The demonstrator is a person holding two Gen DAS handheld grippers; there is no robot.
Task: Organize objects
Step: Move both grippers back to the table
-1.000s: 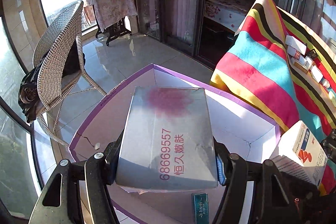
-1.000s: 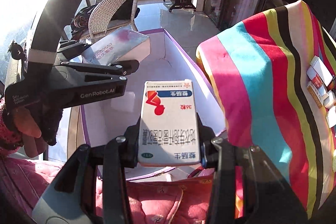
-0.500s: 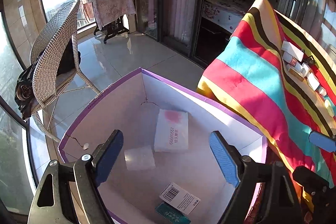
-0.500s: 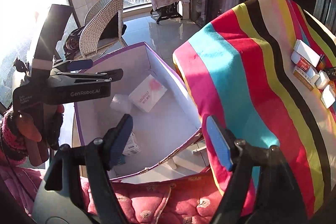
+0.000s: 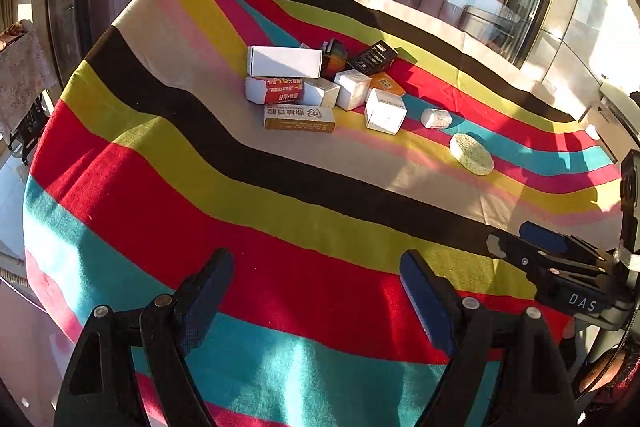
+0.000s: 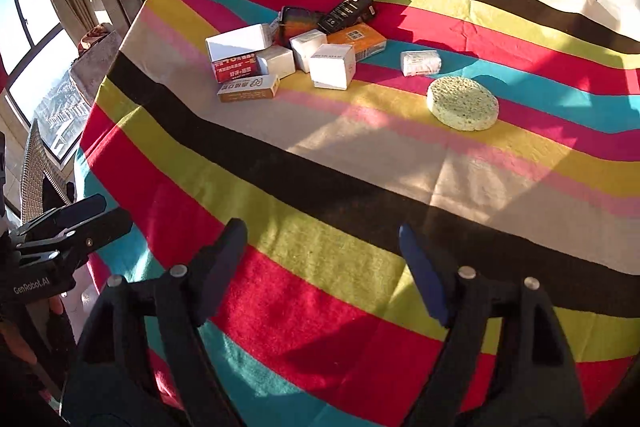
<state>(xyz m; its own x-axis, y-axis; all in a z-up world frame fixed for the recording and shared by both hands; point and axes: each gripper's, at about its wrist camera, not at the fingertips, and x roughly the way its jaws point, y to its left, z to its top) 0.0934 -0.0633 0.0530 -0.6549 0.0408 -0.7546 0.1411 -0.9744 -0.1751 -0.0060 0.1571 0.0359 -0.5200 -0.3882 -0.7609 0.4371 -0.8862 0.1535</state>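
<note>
Left gripper [image 5: 316, 291]: your jaws are wide apart and hold nothing. One second ago they clamped the grey box; half a second ago that box already lay in the purple-edged bin.
Right gripper [image 6: 320, 263]: also spread and without load. Its white medicine box is gone from the jaws in the same way.
What changed: both cameras have turned away from the bin, and now they look over the striped tablecloth [image 6: 280, 211]. I judge one pair of items is delivered and you are returning for the next pair.
Near zone: only bare cloth lies under both grippers; nothing is within the jaws.
Sponge [image 6: 463, 103]: the round pale green one, far and a little right of your right gripper, well apart from it, alone on the cloth.
Small wrapped packet [image 6: 421, 63]: just beyond the sponge, to its left.
White cube box [image 6: 332, 66]: the nearest of the cluster for the right gripper, ahead and far.
Orange-white flat box [image 5: 299, 119]: the near edge of the cluster, almost straight ahead of your left gripper, well apart.
Cluster behind: a red-label box [image 5: 276, 90], a long white box [image 5: 285, 61], a black box [image 5: 372, 57]; they touch or overlap, so the outer ones look easier to take first.
</note>
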